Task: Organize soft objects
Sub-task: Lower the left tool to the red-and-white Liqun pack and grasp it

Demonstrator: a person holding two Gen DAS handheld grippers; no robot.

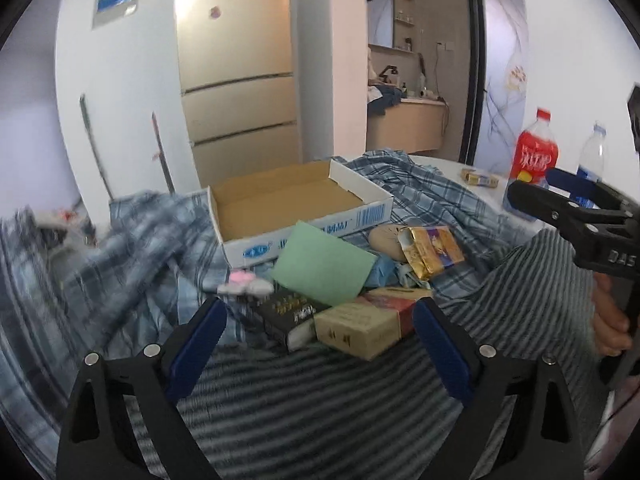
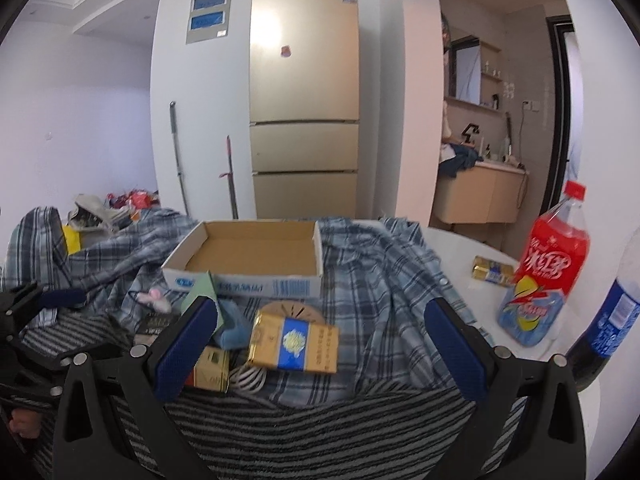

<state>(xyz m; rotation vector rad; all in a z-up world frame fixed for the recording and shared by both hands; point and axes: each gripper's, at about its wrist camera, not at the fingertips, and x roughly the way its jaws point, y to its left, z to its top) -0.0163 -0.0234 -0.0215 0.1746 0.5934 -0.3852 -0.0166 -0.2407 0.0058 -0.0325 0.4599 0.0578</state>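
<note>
So both grippers are hanging low over the pile, and nothing's getting grabbed yet. The left gripper (image 1: 320, 334) is sitting with its blue pads wide apart, the tan carton (image 1: 362, 326) and the black pack (image 1: 286, 312) lying between them but not being pinched. The right gripper (image 2: 320, 326) is spread wide too, with the gold-and-blue pack (image 2: 294, 344) just ahead of it and nothing clamped.

The cardboard tray (image 2: 248, 258) is sitting empty at 12 o'clock from the clutter, open side up, so I'm guessing it's waiting there as the drop spot, with everything dumped right in front of it for short reaches. The plaid shirt (image 2: 372, 276) is spreading under the tray and off toward 2 o'clock, and the striped cloth (image 1: 312, 400) is bunching at 6 o'clock right under the grippers. Those two look like the actual soft stuff to sort, plus a blue rag (image 2: 232, 326) tucked at 9 o'clock from the gold pack.

Count, as far as I'm seeing: one tray, two big cloths, one blue rag, one green card (image 1: 326, 268), one little pink-and-white thing (image 1: 244, 284) (too blurry to name), four small packs in the pile, one more gold pack (image 2: 494, 272) out on the white bench (image 2: 460, 256) at 3 o'clock, and two bottles, the red one (image 2: 550, 264) and a blue-label one (image 2: 612, 320).
</note>
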